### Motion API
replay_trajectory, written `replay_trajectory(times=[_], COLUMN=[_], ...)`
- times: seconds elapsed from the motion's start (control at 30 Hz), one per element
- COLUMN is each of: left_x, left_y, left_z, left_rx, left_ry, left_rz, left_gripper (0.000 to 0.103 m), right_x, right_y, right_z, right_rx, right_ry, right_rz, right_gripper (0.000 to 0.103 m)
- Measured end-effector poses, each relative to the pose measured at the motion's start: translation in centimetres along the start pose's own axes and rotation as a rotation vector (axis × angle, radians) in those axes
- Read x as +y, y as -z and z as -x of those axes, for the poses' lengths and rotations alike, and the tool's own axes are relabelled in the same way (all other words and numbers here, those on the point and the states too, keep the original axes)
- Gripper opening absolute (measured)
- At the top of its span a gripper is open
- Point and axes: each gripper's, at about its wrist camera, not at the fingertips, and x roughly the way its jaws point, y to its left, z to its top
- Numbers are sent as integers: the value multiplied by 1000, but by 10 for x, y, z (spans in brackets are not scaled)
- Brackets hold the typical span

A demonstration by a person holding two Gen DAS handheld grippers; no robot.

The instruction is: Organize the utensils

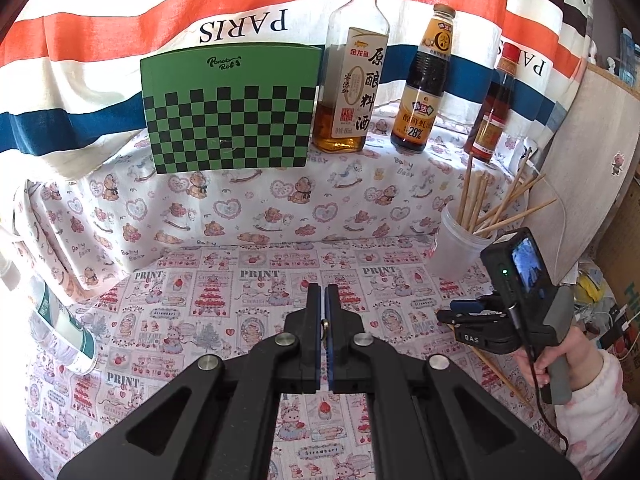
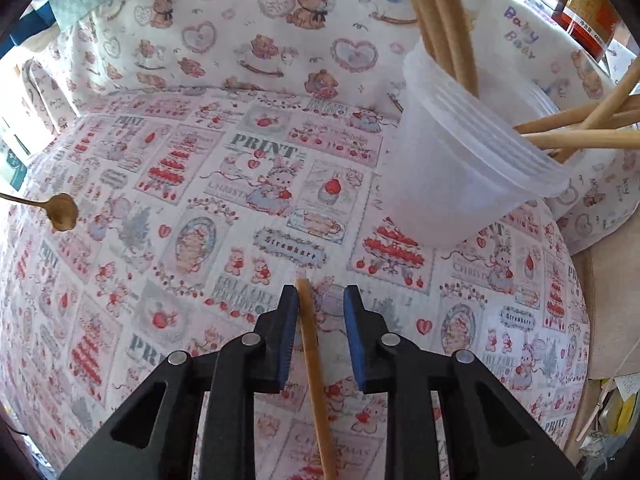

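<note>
Most chopsticks (image 2: 452, 24) already stand in the plastic cup (image 2: 472, 168) near the bench's (image 2: 240, 240) far right corner; one chopstick (image 2: 314, 364) lies between my right tongs (image 2: 321, 300), parted, not gripping; left tongs (image 1: 323, 294) closed on a thin gold thing I cannot identify; a spoon (image 2: 62, 210) waits at the left edge.

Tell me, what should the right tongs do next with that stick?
Probably squeeze shut on the chopstick. It lies on the tablecloth between the open right tongs, against one pad and clear of the other. Once gripped, it could join the other chopsticks in the plastic cup.
</note>
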Motion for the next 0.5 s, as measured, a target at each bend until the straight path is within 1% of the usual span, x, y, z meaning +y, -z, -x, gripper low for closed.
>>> replay_trajectory(times=[0.03, 0.07, 0.13, 0.2, 0.23, 0.27, 0.37, 0.5], left_x=[-1, -2, -6, -12, -15, -18, -31, -54], left_y=[-1, -3, -8, -14, -17, -21, -32, -49], left_z=[1, 2, 5, 7, 9, 12, 20, 30], left_rx=[2, 0, -12, -25, -32, -42, -75, -112], left_ry=[4, 5, -4, -5, 0, 6, 21, 50], left_rz=[-2, -4, -9, -11, -11, -14, -36, -79], left_gripper=[1, 1, 1, 1, 1, 1, 1, 1], right_x=[2, 5, 9, 11, 10, 7, -8, -30], right_y=[1, 1, 4, 8, 10, 11, 15, 16], right_z=[1, 1, 8, 24, 37, 54, 118, 205], right_rx=[-12, -1, -17, -69, -108, -148, -300, -517], right_ry=[-13, -36, -51, -18, -11, -22, -59, -8], right_rz=[8, 24, 37, 47, 45, 41, 18, -13], right_gripper=[17, 8, 8, 8, 8, 8, 8, 8])
